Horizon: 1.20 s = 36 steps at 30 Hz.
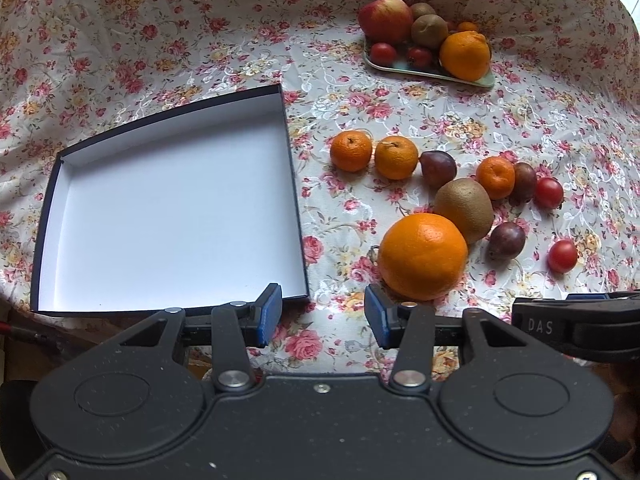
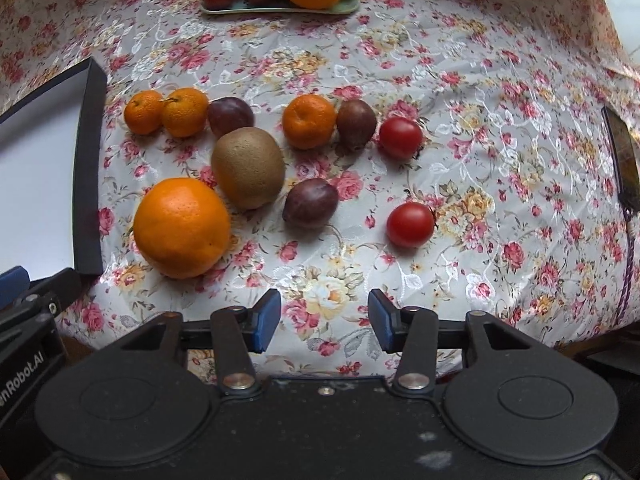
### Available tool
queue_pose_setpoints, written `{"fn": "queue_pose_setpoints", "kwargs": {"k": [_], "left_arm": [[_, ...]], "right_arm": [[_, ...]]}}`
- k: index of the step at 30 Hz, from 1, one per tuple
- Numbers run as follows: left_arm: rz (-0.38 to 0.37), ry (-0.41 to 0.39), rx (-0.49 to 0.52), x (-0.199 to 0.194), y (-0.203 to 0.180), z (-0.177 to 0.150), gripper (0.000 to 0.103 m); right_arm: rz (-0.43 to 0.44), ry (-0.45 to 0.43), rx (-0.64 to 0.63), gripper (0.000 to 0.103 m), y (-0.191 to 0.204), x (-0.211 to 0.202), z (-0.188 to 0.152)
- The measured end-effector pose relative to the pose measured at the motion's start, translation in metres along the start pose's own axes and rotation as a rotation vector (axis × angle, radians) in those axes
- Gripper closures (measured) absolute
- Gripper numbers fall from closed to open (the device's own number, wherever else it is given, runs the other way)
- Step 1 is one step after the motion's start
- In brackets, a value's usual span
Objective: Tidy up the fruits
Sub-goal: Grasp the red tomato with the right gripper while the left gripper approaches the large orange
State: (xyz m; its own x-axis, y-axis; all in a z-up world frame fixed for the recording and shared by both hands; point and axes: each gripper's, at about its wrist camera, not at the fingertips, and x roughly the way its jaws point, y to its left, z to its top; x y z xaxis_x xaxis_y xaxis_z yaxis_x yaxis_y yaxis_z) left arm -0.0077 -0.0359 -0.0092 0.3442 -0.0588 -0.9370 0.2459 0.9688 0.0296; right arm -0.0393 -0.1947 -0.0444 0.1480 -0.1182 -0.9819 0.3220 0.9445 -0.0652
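Loose fruit lies on the floral cloth: a big orange (image 1: 423, 256) (image 2: 182, 227), a kiwi (image 1: 465, 210) (image 2: 248, 167), three mandarins such as one (image 1: 351, 150) (image 2: 309, 121), dark passion fruits (image 1: 507, 241) (image 2: 310, 202) and red tomatoes (image 1: 562, 255) (image 2: 410, 225). An empty white box (image 1: 172, 208) (image 2: 36, 168) with dark walls lies to the left. My left gripper (image 1: 324, 316) is open, low between the box corner and the big orange. My right gripper (image 2: 323, 320) is open over bare cloth, in front of the fruit.
A pale green tray (image 1: 430, 70) (image 2: 280, 9) at the back holds an apple (image 1: 385, 19), kiwis, tomatoes and an orange. A dark phone-like object (image 2: 624, 160) lies at the right edge. The cloth drops off at the near table edge.
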Motion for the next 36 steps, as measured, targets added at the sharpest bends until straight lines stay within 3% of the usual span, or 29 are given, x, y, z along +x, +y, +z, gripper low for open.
{"fn": "queue_pose_setpoints", "kwargs": {"k": [11,14,18,23,29,36], "left_arm": [[-0.036,0.022,0.027,0.003,-0.023,0.004,0.048],[-0.046,0.009,0.057,-0.001,-0.033,0.007,0.048],[-0.051,0.007,0.064,-0.002,-0.042,0.017,0.048],[-0.053,0.022,0.091,0.004,-0.055,0.029,0.048],[-0.029,0.006,0.143,0.011,-0.068,0.044,0.048],[-0.027,0.026,0.124,0.029,-0.065,0.046,0.048]], "right_arm": [[0.043,-0.09,0.235,0.06,-0.067,-0.017,-0.001],[0.02,-0.158,0.28,0.059,-0.078,-0.023,-0.006],[-0.035,-0.194,0.221,0.059,-0.082,-0.023,-0.004],[-0.006,-0.15,0.117,0.059,-0.086,-0.013,0.01],[0.066,-0.1,0.177,0.059,-0.092,0.001,0.022],[0.029,-0.12,0.221,0.059,-0.096,0.023,0.031]]}}
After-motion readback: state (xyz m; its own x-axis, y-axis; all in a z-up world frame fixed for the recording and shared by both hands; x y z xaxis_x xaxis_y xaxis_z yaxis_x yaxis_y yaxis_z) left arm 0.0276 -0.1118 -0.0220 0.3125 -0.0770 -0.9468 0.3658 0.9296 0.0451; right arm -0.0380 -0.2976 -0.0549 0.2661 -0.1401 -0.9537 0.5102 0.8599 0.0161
